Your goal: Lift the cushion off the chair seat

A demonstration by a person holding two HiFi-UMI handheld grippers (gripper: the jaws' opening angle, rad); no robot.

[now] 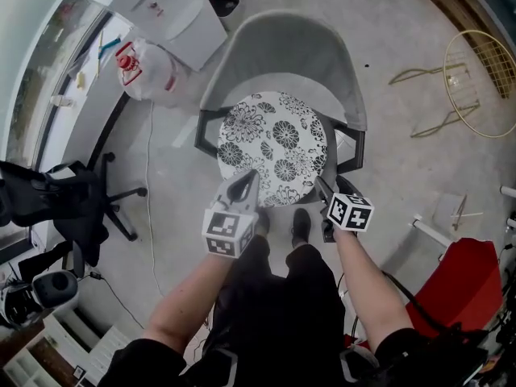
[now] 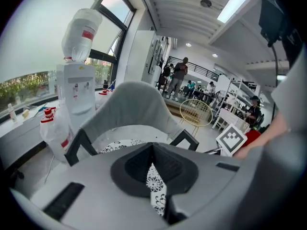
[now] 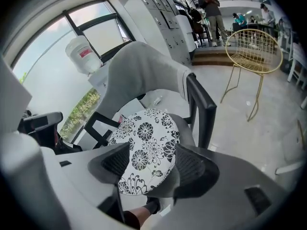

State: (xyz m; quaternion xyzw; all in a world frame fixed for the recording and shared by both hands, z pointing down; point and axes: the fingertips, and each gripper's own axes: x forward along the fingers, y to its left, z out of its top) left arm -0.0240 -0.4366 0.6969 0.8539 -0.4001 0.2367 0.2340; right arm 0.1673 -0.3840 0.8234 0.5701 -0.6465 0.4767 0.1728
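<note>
the round floral cushion (image 1: pixel 274 147) lies flat on the seat of the grey chair (image 1: pixel 282 47), covering most of it, with its near rim facing the person. neither gripper has hold of it yet, so the lift has not begun.

the left gripper (image 1: pixel 248 180) hangs over the near left rim of the cushion. its own view shows the jaws drawn together at the tips, only a thin wedge of the floral print visible behind them and nothing between the pads. the right gripper (image 1: pixel 322 188) sits at the near right rim, its jaws spread wide, and its own view frames the cushion between the two pads without either one pressing on it.

the likeliest trouble is on the left: if that gripper goes in with its jaws together, it will probably shove the cushion toward the backrest instead of taking its rim. a lift by the right gripper alone would likely let the soft disc droop and slide out. the right gripper also works close to the black armrest (image 1: pixel 355 147), which it could knock. a shallow bite may catch only the cover fabric and slip.
</note>
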